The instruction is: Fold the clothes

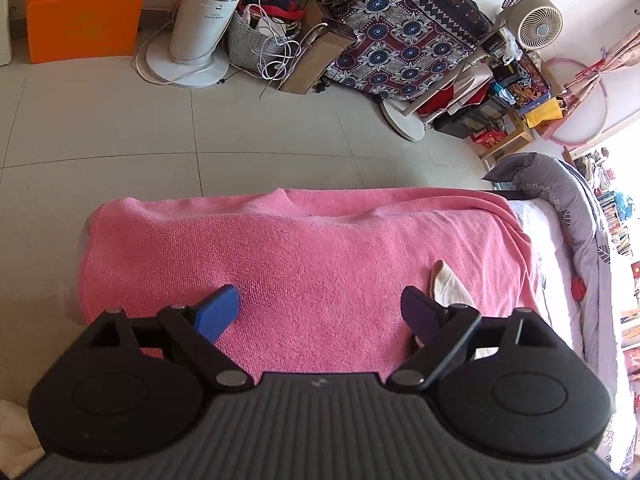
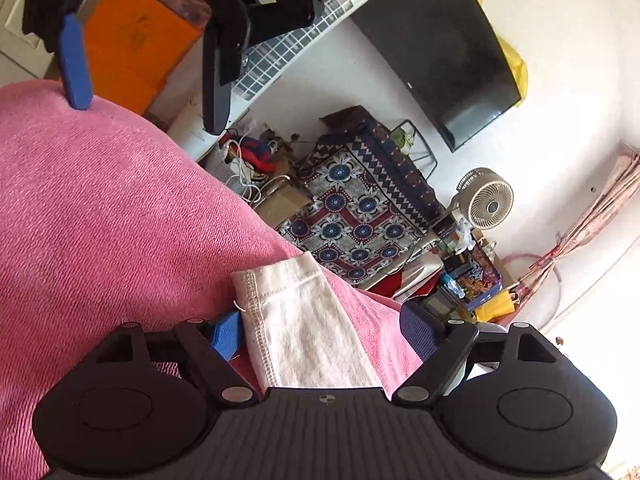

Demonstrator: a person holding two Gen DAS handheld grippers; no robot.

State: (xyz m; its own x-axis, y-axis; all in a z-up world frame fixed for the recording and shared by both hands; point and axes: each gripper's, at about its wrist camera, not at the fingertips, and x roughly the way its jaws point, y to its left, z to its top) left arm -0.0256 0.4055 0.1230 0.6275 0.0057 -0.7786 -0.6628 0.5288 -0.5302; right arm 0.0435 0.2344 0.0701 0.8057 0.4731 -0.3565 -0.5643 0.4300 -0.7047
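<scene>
**Pink towel bare, cream garment between the right fingers**

Pink terry towel [image 1: 304, 264] covers the end of the bed in the left wrist view, and the left gripper [image 1: 320, 312] hangs over it with its fingers [image 1: 218, 312] spread wide and nothing between them. A tip of the cream knit garment [image 1: 446, 284] shows just beside the right-hand finger, lying on the towel. Beyond the bed are tiled floor, a white tower fan [image 1: 208, 20], a wicker basket of cables [image 1: 256, 40], a patterned cloth [image 1: 404, 40] and a small beige desk fan [image 1: 538, 20], all well apart from the work.

From the right wrist view, the right gripper [image 2: 324, 332] stands low over the same cream garment [image 2: 304, 320], whose stitched hem lies between its fingers [image 2: 226, 336]. They stand wide and do not press on the fabric. The left gripper [image 2: 148, 60] hangs above the towel [image 2: 100, 220], further along it.

Judging by this, a fold or placement has been let go, or a fresh grasp is being lined up. The next move likely calls for closing on the hem cleanly, without pinching the towel beneath. Nothing blocks the way.
</scene>
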